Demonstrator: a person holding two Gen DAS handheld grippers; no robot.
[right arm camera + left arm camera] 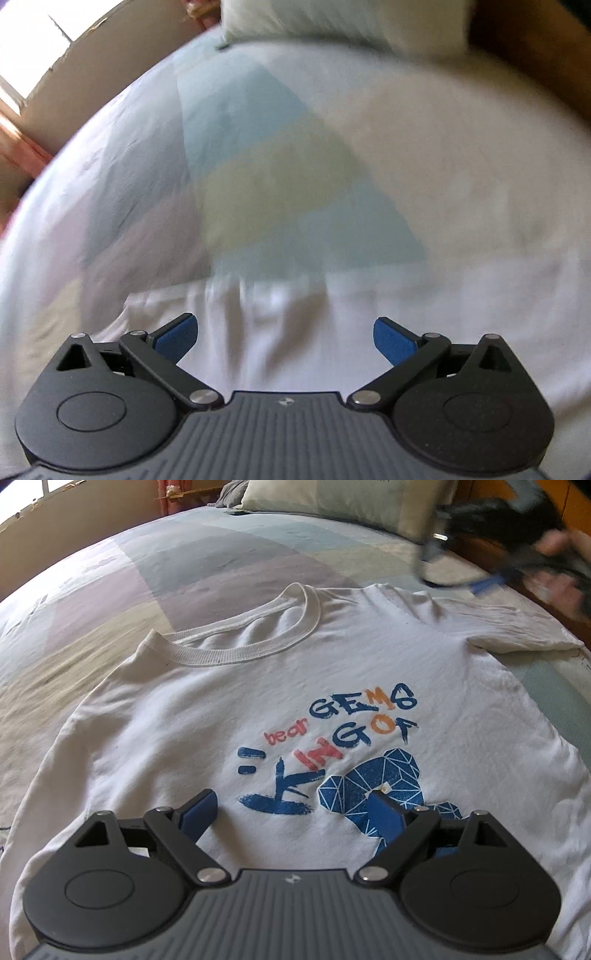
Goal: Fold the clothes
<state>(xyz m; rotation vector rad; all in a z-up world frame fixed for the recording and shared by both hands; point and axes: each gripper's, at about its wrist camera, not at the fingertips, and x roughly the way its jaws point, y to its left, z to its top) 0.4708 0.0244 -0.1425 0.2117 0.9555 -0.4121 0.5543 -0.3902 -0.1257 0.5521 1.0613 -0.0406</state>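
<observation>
A white T-shirt (pixel 229 701) with a blue, orange and red bear print lies flat, front up, on the bed, collar toward the pillow. My left gripper (pixel 291 805) hovers open over the shirt's chest print, nothing between its blue pads. In the left wrist view my right gripper (pixel 458 576) is a blurred dark shape in a hand above the shirt's far right sleeve. The right wrist view is motion-blurred: my right gripper (pixel 286 336) stands open above white shirt fabric (pixel 280 332), with nothing between its fingers.
The bedspread (pixel 122 602) has pastel blocks of pink, blue, grey and yellow. A pillow (pixel 332 498) lies at the head of the bed. A wooden bed frame (pixel 576 506) runs along the right side. A window (pixel 22 498) is at the far left.
</observation>
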